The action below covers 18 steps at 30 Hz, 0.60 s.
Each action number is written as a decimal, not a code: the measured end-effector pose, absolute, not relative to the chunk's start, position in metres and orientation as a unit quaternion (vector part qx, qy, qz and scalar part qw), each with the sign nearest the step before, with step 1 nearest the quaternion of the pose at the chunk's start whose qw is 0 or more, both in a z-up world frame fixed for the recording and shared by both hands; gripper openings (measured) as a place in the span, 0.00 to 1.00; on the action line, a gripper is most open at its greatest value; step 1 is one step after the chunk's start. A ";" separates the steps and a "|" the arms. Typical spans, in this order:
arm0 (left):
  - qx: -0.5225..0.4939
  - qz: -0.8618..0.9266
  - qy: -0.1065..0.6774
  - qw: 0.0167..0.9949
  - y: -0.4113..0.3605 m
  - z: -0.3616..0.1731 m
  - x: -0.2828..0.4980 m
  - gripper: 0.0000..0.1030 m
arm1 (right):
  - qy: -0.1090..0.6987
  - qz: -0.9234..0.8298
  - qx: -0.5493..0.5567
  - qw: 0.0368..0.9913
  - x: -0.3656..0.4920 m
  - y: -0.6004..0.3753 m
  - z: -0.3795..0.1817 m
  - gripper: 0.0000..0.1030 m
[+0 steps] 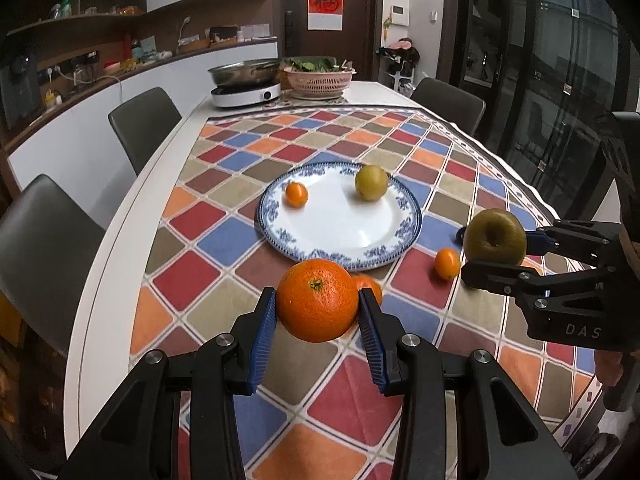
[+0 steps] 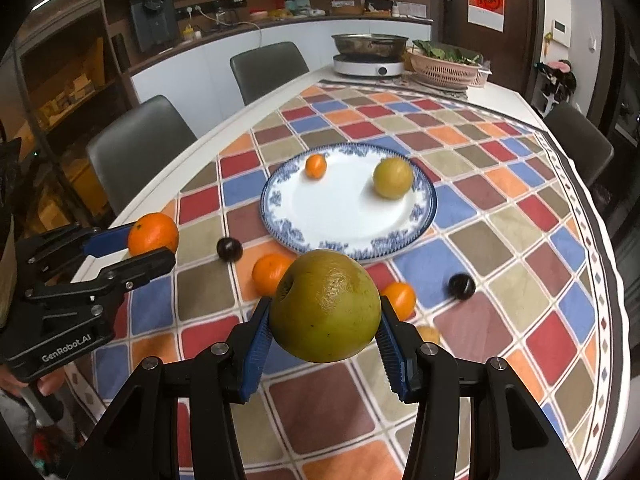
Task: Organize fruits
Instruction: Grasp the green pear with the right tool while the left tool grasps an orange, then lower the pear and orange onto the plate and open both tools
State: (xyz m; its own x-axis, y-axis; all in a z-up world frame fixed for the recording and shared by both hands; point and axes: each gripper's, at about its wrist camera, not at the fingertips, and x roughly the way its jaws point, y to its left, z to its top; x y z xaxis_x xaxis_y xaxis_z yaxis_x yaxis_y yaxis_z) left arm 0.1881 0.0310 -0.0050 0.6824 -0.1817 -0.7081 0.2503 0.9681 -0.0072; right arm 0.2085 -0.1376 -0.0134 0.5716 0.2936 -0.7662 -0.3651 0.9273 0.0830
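My left gripper [image 1: 318, 304] is shut on a large orange [image 1: 317, 300] and holds it above the cloth, just short of the blue-rimmed white plate [image 1: 340, 224]. My right gripper [image 2: 325, 320] is shut on a green-brown pear [image 2: 325, 306], also held up near the plate [image 2: 332, 212]. On the plate lie a small orange [image 1: 296, 194] and a yellow-green fruit [image 1: 371, 182]. Loose on the cloth are small oranges [image 2: 269, 273] [image 2: 400, 298] and two dark plums [image 2: 229, 249] [image 2: 461, 286]. Each gripper shows in the other's view: the right gripper [image 1: 494, 254] and the left gripper [image 2: 154, 246].
The table wears a checkered cloth [image 1: 240, 240]. At its far end stand an induction cooker with a metal pan [image 1: 245, 80] and a pink basket of greens [image 1: 319, 76]. Grey chairs [image 1: 144, 128] line the left side and one chair [image 1: 448, 104] the right.
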 end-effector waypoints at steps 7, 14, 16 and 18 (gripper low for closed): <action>0.047 -0.127 0.374 0.917 0.028 0.003 0.210 0.39 | 0.417 0.194 -0.038 0.887 0.232 -0.138 -0.004 0.49; 0.047 -0.144 0.376 0.914 0.021 0.001 0.242 0.39 | 0.430 0.198 -0.030 0.880 0.264 -0.139 -0.009 0.49; 0.045 -0.152 0.382 0.911 0.019 -0.002 0.254 0.39 | 0.436 0.200 -0.031 0.877 0.274 -0.140 -0.013 0.49; 0.046 -0.161 0.387 0.907 0.016 -0.006 0.266 0.39 | 0.442 0.199 -0.029 0.874 0.284 -0.140 -0.017 0.49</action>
